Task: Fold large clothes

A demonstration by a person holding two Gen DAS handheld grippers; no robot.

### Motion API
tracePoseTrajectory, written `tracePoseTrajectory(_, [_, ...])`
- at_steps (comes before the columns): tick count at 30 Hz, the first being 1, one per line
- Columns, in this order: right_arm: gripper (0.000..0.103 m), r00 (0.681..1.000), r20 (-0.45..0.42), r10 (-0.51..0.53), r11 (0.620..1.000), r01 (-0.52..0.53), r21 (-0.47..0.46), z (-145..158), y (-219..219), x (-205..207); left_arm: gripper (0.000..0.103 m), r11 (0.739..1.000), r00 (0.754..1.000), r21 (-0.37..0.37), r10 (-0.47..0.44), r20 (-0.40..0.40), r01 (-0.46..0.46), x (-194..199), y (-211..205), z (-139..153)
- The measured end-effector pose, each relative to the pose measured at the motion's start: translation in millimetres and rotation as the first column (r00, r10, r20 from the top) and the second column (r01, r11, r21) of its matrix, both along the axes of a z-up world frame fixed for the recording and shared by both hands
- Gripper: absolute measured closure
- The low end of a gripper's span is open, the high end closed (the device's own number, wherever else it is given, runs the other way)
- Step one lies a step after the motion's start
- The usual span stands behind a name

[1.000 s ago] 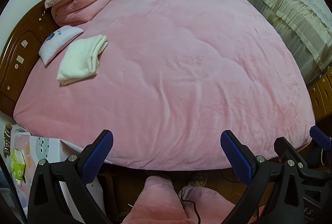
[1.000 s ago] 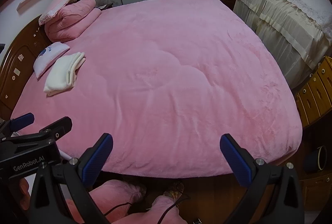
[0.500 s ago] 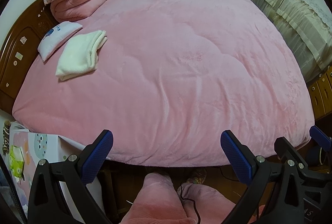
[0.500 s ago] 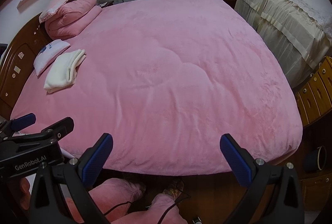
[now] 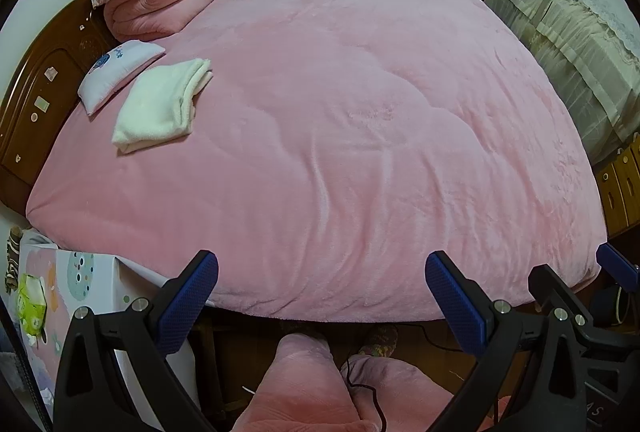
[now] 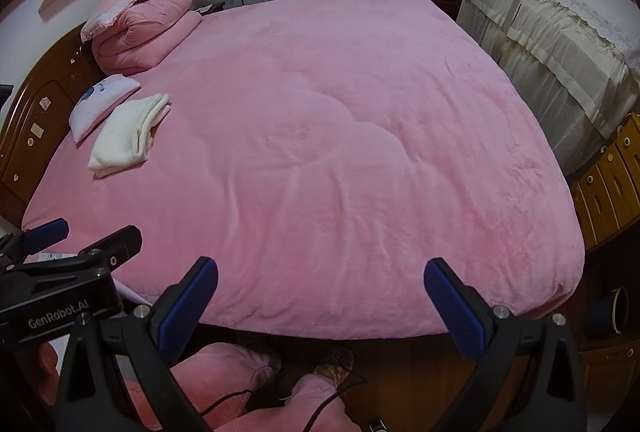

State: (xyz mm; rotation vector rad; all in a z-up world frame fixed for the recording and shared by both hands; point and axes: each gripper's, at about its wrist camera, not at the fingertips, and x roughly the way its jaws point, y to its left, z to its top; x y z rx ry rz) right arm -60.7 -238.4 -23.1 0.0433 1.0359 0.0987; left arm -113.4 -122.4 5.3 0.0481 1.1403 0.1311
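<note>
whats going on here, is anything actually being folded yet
Not yet. A person stands at the side of a bed with a two-finger gripper in each hand. The left gripper and the right gripper both hang open, above the near edge of the pink blanket, holding nothing. A white folded garment lies near the headboard beside a small pillow, with a rolled pink quilt behind them.

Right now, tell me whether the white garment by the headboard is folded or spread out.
Folded. The white garment lies as a compact rectangle with stacked layered edges showing, beside the small white pillow.
</note>
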Motion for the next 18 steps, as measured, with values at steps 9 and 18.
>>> tracePoseTrajectory(9, [0.000,1.000,-0.002,-0.007,1.000,0.007,0.001,2.3,3.2,-0.9,0.001,1.000,1.000,0.002,-0.008,0.002,0.008,3.9,0.8,2.3])
tracePoseTrajectory(18, [0.000,1.000,-0.009,-0.010,1.000,0.010,0.004,1.8,5.7,-2.7,0.001,1.000,1.000,0.003,-0.010,0.003,0.010,4.3,1.2,2.3])
